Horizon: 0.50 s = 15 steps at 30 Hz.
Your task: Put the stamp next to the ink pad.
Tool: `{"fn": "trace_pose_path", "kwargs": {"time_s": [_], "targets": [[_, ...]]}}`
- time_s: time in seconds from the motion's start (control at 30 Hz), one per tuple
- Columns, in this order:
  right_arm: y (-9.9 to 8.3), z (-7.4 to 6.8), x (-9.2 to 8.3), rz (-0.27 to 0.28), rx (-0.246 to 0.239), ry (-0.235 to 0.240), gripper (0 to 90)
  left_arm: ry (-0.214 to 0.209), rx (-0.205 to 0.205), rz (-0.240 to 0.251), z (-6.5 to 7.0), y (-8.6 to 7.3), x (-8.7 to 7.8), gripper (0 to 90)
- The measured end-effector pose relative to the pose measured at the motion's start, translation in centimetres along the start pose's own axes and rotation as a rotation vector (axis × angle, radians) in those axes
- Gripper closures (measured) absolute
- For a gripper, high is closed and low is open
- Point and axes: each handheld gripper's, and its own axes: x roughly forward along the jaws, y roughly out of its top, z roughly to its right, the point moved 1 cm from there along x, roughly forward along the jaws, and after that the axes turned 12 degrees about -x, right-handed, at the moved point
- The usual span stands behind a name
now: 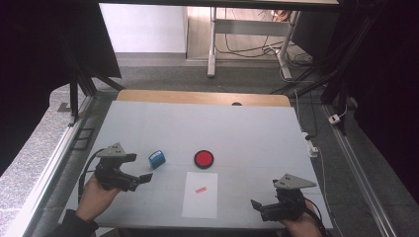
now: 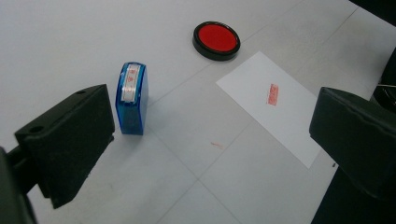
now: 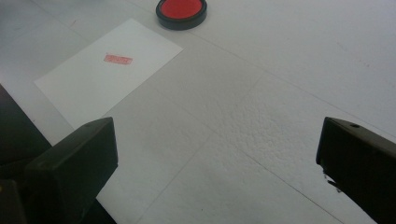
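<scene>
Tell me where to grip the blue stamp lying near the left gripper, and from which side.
Probably the blue stamp is best pinched across its two broad flat faces, coming from the left gripper side. It rests on a narrow edge with its printing face turned up, so the faces stand exposed.

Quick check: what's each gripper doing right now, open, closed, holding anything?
Left gripper: open, holding nothing; the blue stamp stands free on the table just beyond it.
Right gripper: open, holding nothing.

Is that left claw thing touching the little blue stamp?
Apart. In the left gripper view, bare table shows between the blue stamp and the left gripper, whose jaws stand wide open.
</scene>
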Motion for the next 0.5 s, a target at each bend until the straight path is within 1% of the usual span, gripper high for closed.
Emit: {"fn": "trace_pose_path", "kwargs": {"time_s": [0.2, 0.5], "targets": [[0.0, 0.0, 0.0, -0.003, 0.000, 0.003, 0.0, 0.000, -0.018, 0.024, -0.1, -1.1, -1.4, 0.0], [0.0, -0.1, 0.1, -0.003, 0.000, 0.004, 0.0, 0.005, -0.054, 0.047, -0.4, -3.0, -3.4, 0.0]]}}
